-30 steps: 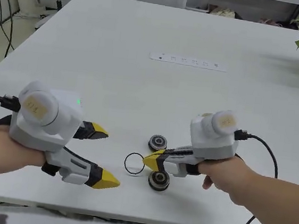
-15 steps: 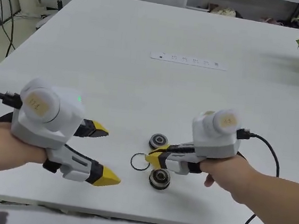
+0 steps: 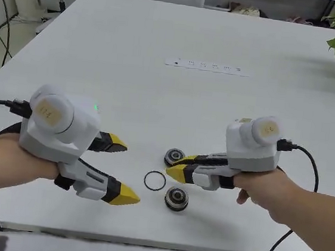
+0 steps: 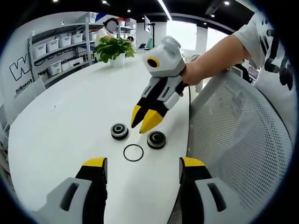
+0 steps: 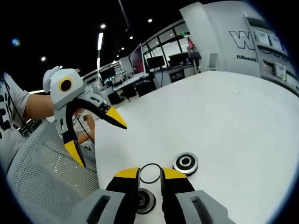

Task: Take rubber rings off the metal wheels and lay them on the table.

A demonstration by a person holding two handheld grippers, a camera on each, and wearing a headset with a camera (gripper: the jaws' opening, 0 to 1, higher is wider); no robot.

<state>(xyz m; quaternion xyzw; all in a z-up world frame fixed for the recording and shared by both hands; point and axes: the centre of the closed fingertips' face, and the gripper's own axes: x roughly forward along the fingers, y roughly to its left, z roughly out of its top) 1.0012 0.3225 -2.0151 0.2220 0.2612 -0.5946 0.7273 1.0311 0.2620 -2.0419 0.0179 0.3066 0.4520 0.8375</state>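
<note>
Head view: a loose rubber ring [image 3: 154, 180] lies flat on the desk [image 3: 159, 94]. My right gripper [image 3: 174, 171], jaws narrow and empty, points between the far wheel [image 3: 174, 157] and near wheel [image 3: 176, 198], nearest both. My left gripper [image 3: 125, 172] holds its jaws wide, empty.

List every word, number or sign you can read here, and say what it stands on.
"W": large outlined letter on the back wall; the rest is cut off.
"Diligent", as far as it reads: small line beneath that letter; the remainder is blurred.
Round label on the left gripper: too blurred to read.
Round label on the right gripper: too small.
Power strip markings: too small.
Shirt print: unreadable.
</note>
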